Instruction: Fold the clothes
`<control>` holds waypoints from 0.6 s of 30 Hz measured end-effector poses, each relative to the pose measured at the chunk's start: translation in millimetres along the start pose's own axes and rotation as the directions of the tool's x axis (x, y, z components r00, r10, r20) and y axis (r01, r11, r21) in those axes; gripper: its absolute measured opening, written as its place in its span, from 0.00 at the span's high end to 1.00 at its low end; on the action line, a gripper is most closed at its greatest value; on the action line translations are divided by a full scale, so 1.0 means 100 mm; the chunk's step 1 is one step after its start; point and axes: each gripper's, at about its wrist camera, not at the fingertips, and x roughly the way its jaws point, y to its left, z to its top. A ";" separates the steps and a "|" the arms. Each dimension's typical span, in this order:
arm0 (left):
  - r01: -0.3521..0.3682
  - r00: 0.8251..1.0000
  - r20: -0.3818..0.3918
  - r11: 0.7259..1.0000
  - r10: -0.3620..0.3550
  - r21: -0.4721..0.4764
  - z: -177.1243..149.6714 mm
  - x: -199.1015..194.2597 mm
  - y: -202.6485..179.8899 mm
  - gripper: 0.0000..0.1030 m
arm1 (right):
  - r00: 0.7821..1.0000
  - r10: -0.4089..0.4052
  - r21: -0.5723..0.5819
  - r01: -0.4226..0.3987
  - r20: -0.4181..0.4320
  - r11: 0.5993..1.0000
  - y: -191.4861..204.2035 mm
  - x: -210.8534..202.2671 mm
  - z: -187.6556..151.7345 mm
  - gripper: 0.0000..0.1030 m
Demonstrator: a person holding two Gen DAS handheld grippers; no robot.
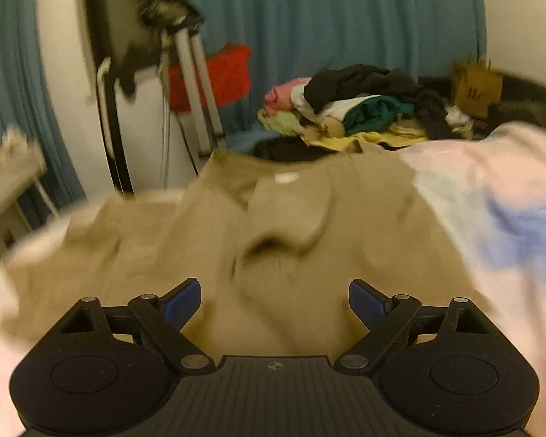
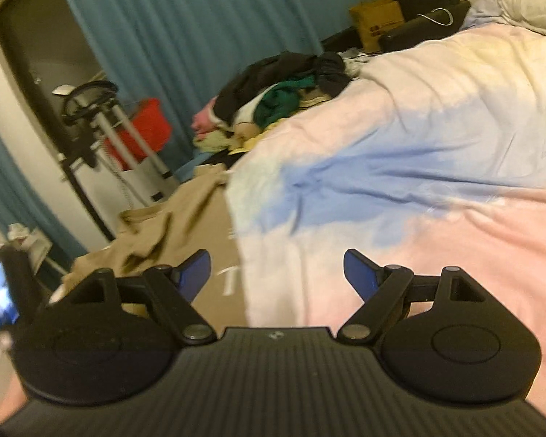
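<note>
**Student:** Both grippers first — how did you have them?

**Instructor:** Your left gripper point(image 1: 275, 300) stood spread wide, its blue pads point(image 1: 182, 302) clear of any cloth, nothing grasped. Your right gripper point(image 2: 276, 273) was likewise released, jaws apart and empty.

**Student:** And the garment you were folding?

**Instructor:** You had the tan garment point(image 1: 236, 240) lying crumpled on the duvet point(image 1: 491, 189), directly beneath and ahead of your left gripper. Seen from your right wrist, the same tan garment point(image 2: 185, 218) lay left of the gripper, along the bed's edge; a pale mark showed on it, too blurred to read.

**Student:** What surrounded it?

**Instructor:** The duvet point(image 2: 418, 153) was patched pink, blue and white. At its far end you had a heap of clothes point(image 1: 364, 105), black, green, pink and yellow, lying just beyond the tan garment. Behind the heap hung a teal curtain point(image 1: 327, 29). A tripod point(image 1: 189, 73) stood left of the bed with a red item point(image 1: 229, 73) behind it, and a brown box point(image 1: 473, 87) sat at the far right.
</note>
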 end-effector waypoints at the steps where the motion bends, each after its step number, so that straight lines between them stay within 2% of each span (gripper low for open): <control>1: -0.026 1.000 -0.006 0.999 0.026 0.022 0.07 0.15 -0.03 0.13 | 1.000 0.001 0.019 -0.001 -0.006 1.000 -0.03 0.07 -0.01 0.21; 5: -0.085 0.996 -0.025 0.992 0.088 0.090 0.31 0.63 -0.07 0.12 | 1.000 0.011 0.040 -0.011 -0.010 0.999 -0.10 0.22 0.00 0.21; 8: -0.154 0.986 -0.045 0.977 0.162 0.148 0.47 0.87 0.00 0.11 | 1.000 0.014 0.030 -0.014 -0.006 0.999 -0.11 0.30 0.02 0.21; 11: -0.251 0.968 0.014 0.964 0.250 0.084 0.62 0.89 0.30 0.11 | 1.000 0.015 0.020 -0.015 0.008 1.000 -0.09 0.33 0.03 0.21; 13: -0.332 0.943 0.004 0.943 0.332 -0.005 0.71 0.87 0.62 0.12 | 1.000 0.021 0.017 -0.021 0.011 1.000 -0.08 0.33 0.04 0.21; 16: -0.375 0.926 0.007 0.922 0.377 -0.100 0.72 0.72 1.00 0.10 | 1.000 0.026 0.019 -0.027 0.013 0.999 -0.07 0.28 0.05 0.21; 18: -0.359 0.933 -0.007 0.925 0.361 -0.122 0.66 0.59 1.14 0.10 | 0.999 0.032 0.023 -0.033 0.017 0.999 -0.07 0.23 0.05 0.21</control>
